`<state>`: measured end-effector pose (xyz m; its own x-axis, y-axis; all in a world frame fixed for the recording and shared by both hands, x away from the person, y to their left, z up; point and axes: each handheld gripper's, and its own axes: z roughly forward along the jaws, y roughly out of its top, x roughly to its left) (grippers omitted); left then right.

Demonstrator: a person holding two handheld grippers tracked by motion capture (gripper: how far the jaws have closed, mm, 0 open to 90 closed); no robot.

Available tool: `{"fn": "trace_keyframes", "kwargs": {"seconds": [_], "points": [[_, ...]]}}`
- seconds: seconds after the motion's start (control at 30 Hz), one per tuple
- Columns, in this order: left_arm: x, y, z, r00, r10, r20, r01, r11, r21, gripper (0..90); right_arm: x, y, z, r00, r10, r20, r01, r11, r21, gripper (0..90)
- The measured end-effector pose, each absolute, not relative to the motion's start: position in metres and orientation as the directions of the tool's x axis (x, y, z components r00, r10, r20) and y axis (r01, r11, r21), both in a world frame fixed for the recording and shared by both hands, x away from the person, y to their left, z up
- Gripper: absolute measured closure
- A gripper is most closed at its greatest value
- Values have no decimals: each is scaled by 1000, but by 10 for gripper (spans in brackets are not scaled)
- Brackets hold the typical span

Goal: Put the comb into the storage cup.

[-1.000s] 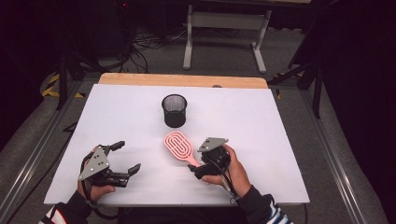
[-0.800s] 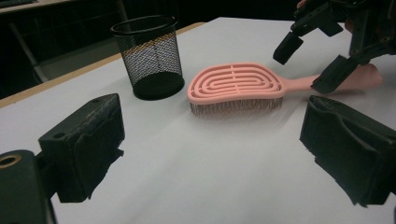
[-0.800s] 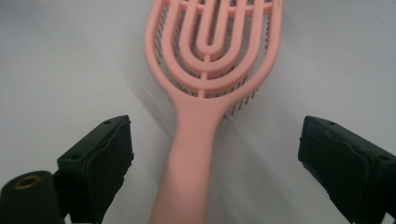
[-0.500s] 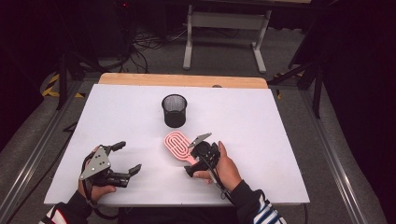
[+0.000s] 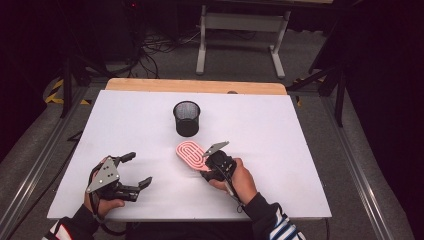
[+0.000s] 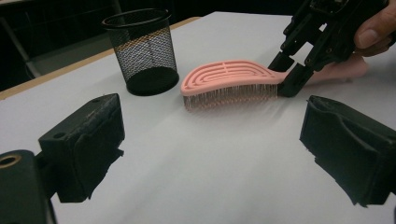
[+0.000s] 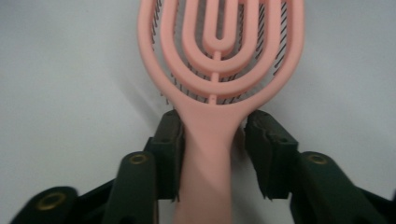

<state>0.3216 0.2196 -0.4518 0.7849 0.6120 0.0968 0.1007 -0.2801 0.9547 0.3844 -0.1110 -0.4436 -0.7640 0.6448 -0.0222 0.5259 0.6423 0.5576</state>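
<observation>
The left gripper rests on the white table at the near left, its jaws spread wide with nothing between them; in the left gripper view both black pads stand well apart over bare tabletop. To its right and a little farther back lies the pink hairbrush, bristles down, near the table's middle. Behind the brush stands the black mesh cup, upright and well apart from it.

The brush's long axis runs on a slant: the oval head points away toward the cup and to the left, the handle comes back toward the person and to the right. That puts the handle straight in line with the right gripper, which is by far the nearer of the two. In the right gripper view the handle runs up between the two jaws, which have just been closing. The left pad looks to be touching the handle's side, while a thin gap seems to remain at the right pad, so the grip does not look firm yet.

Judging by this, the coming move depends on the jaws staying square across the handle's narrow neck, just below the head.
</observation>
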Motion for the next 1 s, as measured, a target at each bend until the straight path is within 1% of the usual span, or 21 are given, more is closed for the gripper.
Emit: {"fn": "trace_keyframes", "kwargs": {"seconds": [0.2,0.57,0.73,0.83,0.9,0.93,0.97,1.0], "points": [[323,218,-454,788,609,92,114,-291,950,73,385,-114,-445,-770,637,-26,508,639,578,677],[325,214,-455,789,607,98,120,-308,944,75,382,-122,-443,-788,616,-21,483,639,599,686],[329,211,-457,789,609,84,139,-309,941,82,379,-125,-437,-793,608,-33,452,625,637,687],[334,207,-457,785,615,68,162,-310,937,93,377,-126,-434,-791,610,-38,443,615,652,687],[341,201,-458,787,615,41,196,-313,929,101,375,-126,-431,-792,608,-55,415,602,683,687],[341,201,-458,787,615,41,196,-313,929,101,375,-126,-430,-789,611,-64,408,599,689,687],[348,196,-458,782,624,14,232,-310,922,103,373,-127,-429,-791,607,-76,385,590,709,687],[348,196,-458,782,624,14,232,-310,922,111,373,-127,-429,-791,607,-76,385,590,709,687]]}}
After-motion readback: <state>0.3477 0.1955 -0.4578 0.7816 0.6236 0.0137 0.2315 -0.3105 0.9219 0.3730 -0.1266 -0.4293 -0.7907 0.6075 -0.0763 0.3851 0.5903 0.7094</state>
